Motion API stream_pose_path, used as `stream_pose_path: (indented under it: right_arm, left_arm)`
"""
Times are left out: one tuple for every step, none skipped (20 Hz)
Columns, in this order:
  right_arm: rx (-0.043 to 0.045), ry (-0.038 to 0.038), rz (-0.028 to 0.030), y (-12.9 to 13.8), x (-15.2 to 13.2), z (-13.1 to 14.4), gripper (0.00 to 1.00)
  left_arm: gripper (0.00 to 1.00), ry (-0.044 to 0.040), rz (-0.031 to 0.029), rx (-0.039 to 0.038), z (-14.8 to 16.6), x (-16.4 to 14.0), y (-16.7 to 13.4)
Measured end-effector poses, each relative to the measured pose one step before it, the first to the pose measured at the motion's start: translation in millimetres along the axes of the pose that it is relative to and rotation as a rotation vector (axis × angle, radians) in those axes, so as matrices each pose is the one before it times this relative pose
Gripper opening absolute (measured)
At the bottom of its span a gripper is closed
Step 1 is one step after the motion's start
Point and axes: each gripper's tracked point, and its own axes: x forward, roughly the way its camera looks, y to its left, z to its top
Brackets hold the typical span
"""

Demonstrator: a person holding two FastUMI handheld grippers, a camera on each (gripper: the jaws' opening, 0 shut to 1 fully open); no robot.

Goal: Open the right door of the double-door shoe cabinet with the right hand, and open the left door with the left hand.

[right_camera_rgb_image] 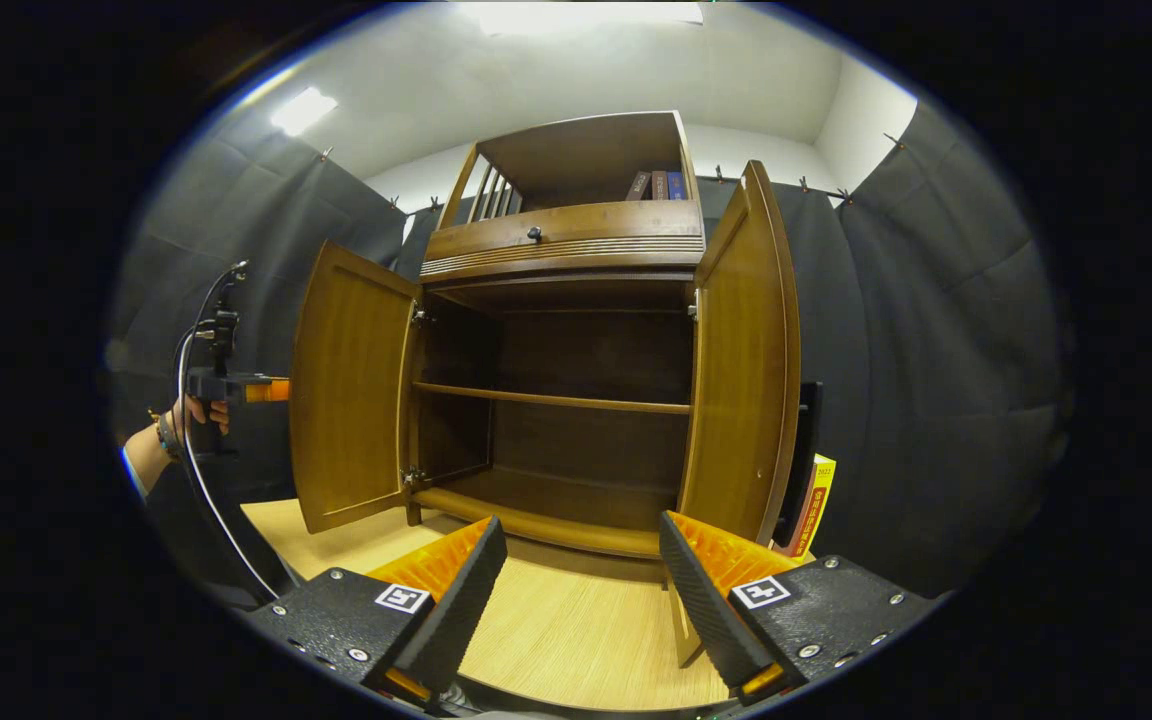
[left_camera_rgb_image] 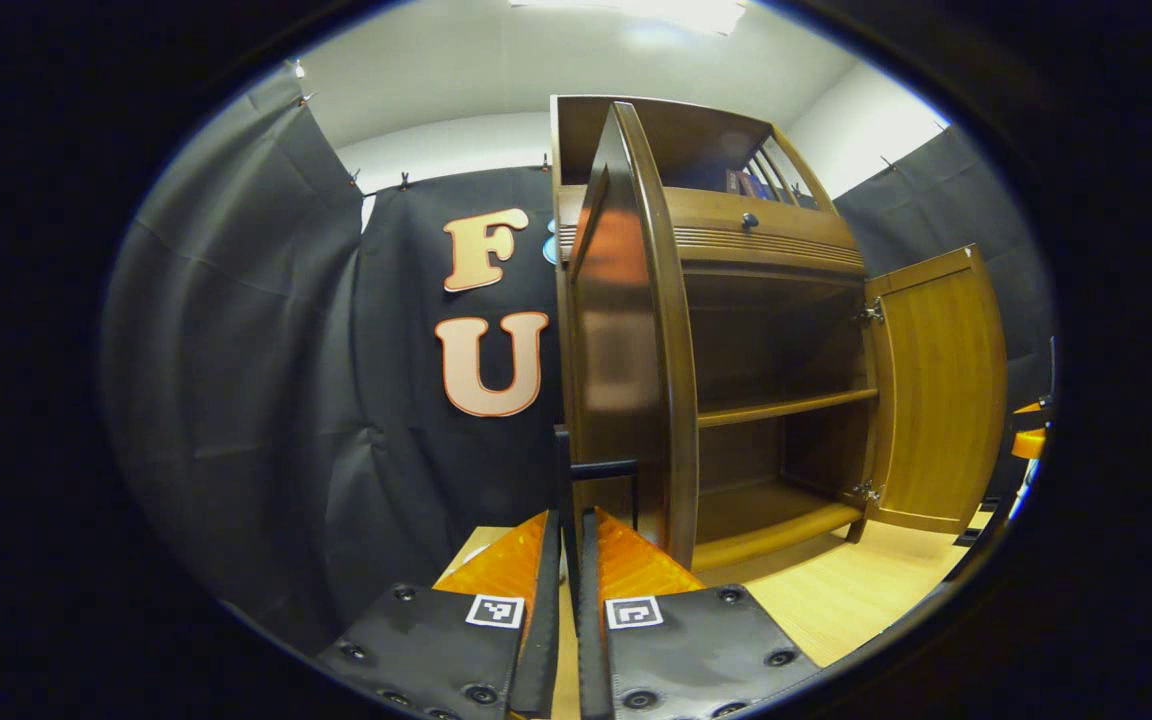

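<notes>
Left gripper view: handle point(left_camera_rgb_image: 604, 468) between fingers point(left_camera_rgb_image: 540, 600).

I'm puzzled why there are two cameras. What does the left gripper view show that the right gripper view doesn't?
Left gripper view: the left fingers closed on the black handle of the left door, which is seen nearly edge-on.

Right gripper view: the right fingers spread wide apart, a person's hand beyond the left door, and a yellow book beside the cabinet.

Both: the cabinet with the left door and right door open, its bare shelf, and the wooden table.
</notes>
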Motion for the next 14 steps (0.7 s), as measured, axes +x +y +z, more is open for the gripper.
stream_pose_path:
  right_arm:
    - [0.00466, 0.0037, -0.00275, -1.0, 2.37, -0.57, 0.98]
    - [0.00791, 0.00189, -0.00155, -0.21, 0.63, -0.58, 0.98]
    - [0.00789, 0.00225, 0.00078, 0.44, -0.21, -0.18, 0.98]
    - [0.00657, 0.00181, -0.00002, -0.1, 1.88, -0.21, 0.98]
    - [0.00302, -0.00058, -0.00222, -0.23, 0.73, 0.52, 0.98]
    - [-0.00038, -0.00077, -0.00086, -0.18, 2.15, -0.32, 0.98]
    - [-0.00093, 0.00365, -0.00255, 0.01, 1.03, -1.75, 0.98]
    - [-0.00123, 0.00537, 0.00131, 1.16, 1.04, -2.28, 0.98]
    - [-0.00184, 0.00356, 0.00287, 1.34, 1.2, -0.84, 0.98]
    - [-0.0042, 0.00455, 0.0027, 0.56, 1.8, -1.49, 0.94]
    - [-0.00476, 0.00335, 0.00082, -0.16, 0.78, -1.73, 0.98]
    - [-0.00462, 0.00198, 0.00233, 1.72, 0.98, -0.86, 0.98]
    - [-0.00205, -0.00008, 0.00142, 1.12, 1.47, 0.0, 0.98]
    - [-0.00112, 0.0001, 0.00495, 1.56, 0.9, -0.29, 0.98]
  left_arm:
    - [0.24, -0.00465, 0.00939, -0.01156, -1.03, -0.69, 11.22]
    - [0.16, -0.0071, -0.0166, -0.01604, 0.7, 0.98, 4.05]
    - [0.08, 0.00005, -0.01559, -0.01047, -1.63, -0.27, 2.94]
    - [0.16, 0.0048, -0.01471, 0.00555, -0.02, 0.58, 3.32]
    - [0.16, -0.00118, -0.00851, 0.00634, -0.73, -0.59, 4.02]
    - [0.16, 0.00349, -0.00732, -0.00144, -1.06, -0.55, 2.39]
    - [0.16, -0.00114, -0.002, -0.00025, -0.18, -1.37, 2.85]
    - [0.16, 0.00191, 0.00466, 0.00968, -0.47, -3.05, 4.05]
    - [0.16, -0.00178, 0.00959, 0.0125, -0.62, -4.42, 4.44]
    - [0.16, -0.00099, -0.00117, 0.00464, -0.18, -6.8, 1.74]
    - [0.16, 0.00211, -0.00014, 0.00406, -0.72, -5.83, 0.94]
    - [0.17, 0.00343, 0.00659, 0.0066, -0.48, -8.49, 2.31]
    - [0.19, -0.00222, 0.00089, 0.00564, 1.41, -8.75, -1.06]
    - [0.18, -0.01077, 0.00201, 0.00478, 6.07, -7.68, -5.74]
